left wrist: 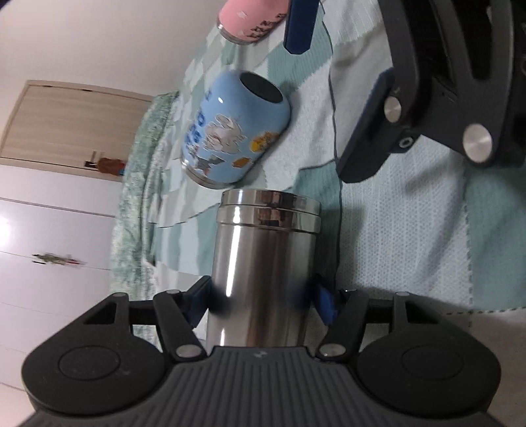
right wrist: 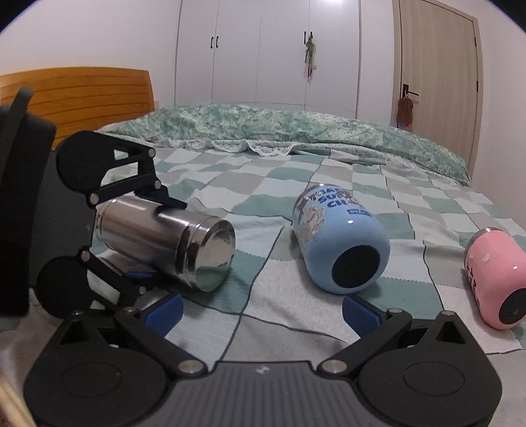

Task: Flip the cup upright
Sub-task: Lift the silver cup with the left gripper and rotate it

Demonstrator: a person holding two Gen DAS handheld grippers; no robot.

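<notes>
My left gripper is shut on a steel cup, gripping its body; the camera is rolled sideways. In the right wrist view the steel cup is held nearly horizontal just above the bed by the left gripper, base end toward me. A blue cartoon cup lies on its side in the middle, also in the left wrist view. A pink cup lies on its side at right, also in the left wrist view. My right gripper is open and empty, just before the blue cup.
The cups lie on a checkered green-and-white blanket over a bed. A rumpled green quilt lies behind. A wooden headboard is at the left, a white wardrobe and a door beyond.
</notes>
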